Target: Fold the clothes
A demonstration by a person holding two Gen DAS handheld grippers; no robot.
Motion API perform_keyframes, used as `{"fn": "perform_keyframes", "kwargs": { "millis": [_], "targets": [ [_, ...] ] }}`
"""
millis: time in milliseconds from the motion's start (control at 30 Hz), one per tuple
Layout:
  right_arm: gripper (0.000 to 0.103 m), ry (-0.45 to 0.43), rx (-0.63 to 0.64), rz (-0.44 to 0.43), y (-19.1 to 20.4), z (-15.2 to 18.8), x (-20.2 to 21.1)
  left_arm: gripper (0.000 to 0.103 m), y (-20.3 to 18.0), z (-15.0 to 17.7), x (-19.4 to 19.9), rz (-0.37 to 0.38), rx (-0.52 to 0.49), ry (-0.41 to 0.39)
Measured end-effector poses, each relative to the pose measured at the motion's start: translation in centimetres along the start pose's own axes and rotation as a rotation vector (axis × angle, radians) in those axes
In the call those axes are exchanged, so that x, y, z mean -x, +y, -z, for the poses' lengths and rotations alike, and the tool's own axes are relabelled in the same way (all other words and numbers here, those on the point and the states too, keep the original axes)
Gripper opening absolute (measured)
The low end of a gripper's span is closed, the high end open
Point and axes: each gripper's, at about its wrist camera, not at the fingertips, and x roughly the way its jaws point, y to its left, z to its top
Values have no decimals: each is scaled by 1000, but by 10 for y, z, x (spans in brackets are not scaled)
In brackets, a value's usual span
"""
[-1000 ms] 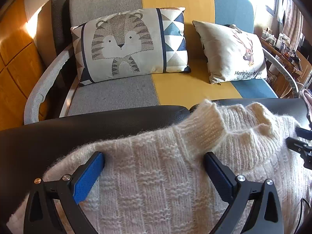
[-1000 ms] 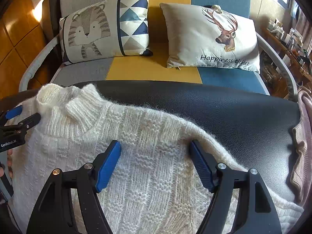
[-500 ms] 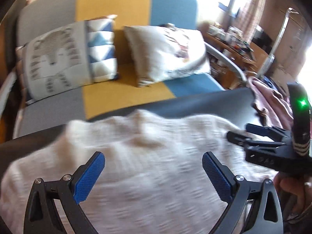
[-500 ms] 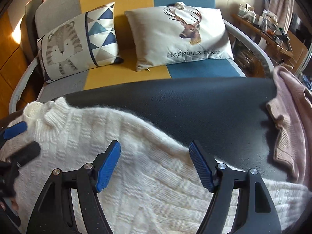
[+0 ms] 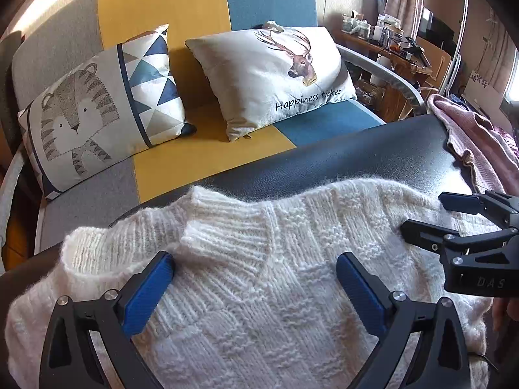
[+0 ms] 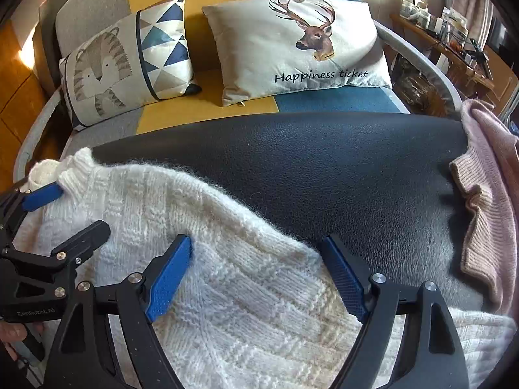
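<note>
Hovering spread, left hand-held gripper (image 5: 254,287) and opening right hand-held gripper (image 6: 256,277) risk snagging the fuzzy sweater (image 5: 259,291).

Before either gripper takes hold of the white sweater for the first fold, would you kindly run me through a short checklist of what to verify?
1. White sweater lies spread on the black surface: ok.
2. Collar visible and not tucked under: ok.
3. Left gripper open, nothing pinched: ok; its pads stand wide over the knit near the collar.
4. Right gripper free of fabric: ok; its jaws are opening over the sweater's edge, with knit below but not clamped.
5. Pink garment clear of the sweater: ok in the right wrist view; a strip of black surface separates them.
6. Sleeves and hem laid flat: cannot tell, they are out of view.
</note>
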Motion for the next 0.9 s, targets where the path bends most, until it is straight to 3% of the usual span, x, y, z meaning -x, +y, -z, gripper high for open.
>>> {"fn": "perform_keyframes", "kwargs": {
  "millis": [167,267,367,533,767,900],
  "targets": [
    [84,-43,28,-23,3,19,38,102,-5,10,29,68,58,7],
    [84,4,9,-13,-4,37,37,102,-23,19,36,102,34,22],
    [84,53,-27,3,-17,52,26,102,-39,28,23,63,7,71],
    [84,18,-6,19,-28,54,21,103,-46,32,17,16,-55,36],
    [84,8,18,5,-19,62,38,103,-41,37,32,80,-3,53],
    [84,4,78,-33,-2,85,55,102,-62,65,59,135,-14,63]
  ]
}}
